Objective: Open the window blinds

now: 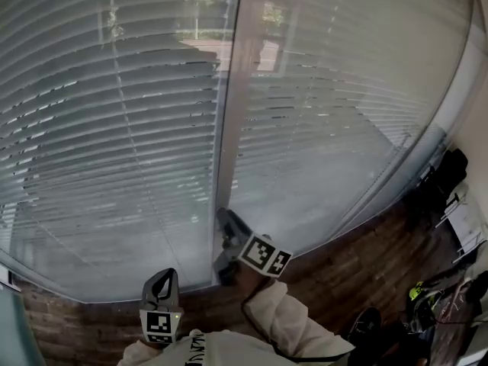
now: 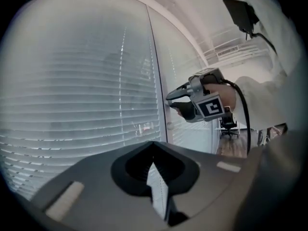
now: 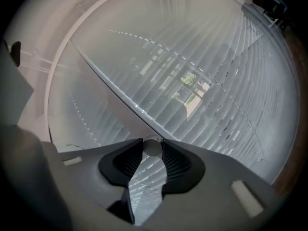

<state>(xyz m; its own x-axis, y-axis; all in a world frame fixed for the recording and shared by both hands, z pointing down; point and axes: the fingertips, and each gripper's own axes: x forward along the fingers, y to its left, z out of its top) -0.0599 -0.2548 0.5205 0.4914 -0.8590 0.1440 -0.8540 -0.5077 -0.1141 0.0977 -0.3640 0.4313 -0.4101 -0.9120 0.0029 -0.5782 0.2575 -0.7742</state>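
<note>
A dark wooden plank floor (image 1: pixel 343 273) runs below a glazed wall of 2 panes filled with white horizontal slat blinds (image 1: pixel 107 151). The slats lie overlapped across most of the glass, with some greenery showing through near 12 o'clock in the head view. At 7 o'clock in that view the left gripper (image 1: pixel 162 279) points up at the left pane, well short of it. Its own view shows its jaws (image 2: pixel 154 146) drawn together at the tips with nothing between them. A pale vertical frame post (image 1: pixel 232 128) divides the 2 panes. At 6 o'clock the right gripper (image 1: pixel 223 218) reaches from a cream sleeve (image 1: pixel 286 319) to the foot of that post. In the right gripper view its jaws stand narrowly apart, pads pressed on either side of a small round grey-white knob (image 3: pixel 153 147) on the post. At 3 o'clock in the left gripper view a black office chair (image 2: pixel 228 127) stands on the floor.
</note>
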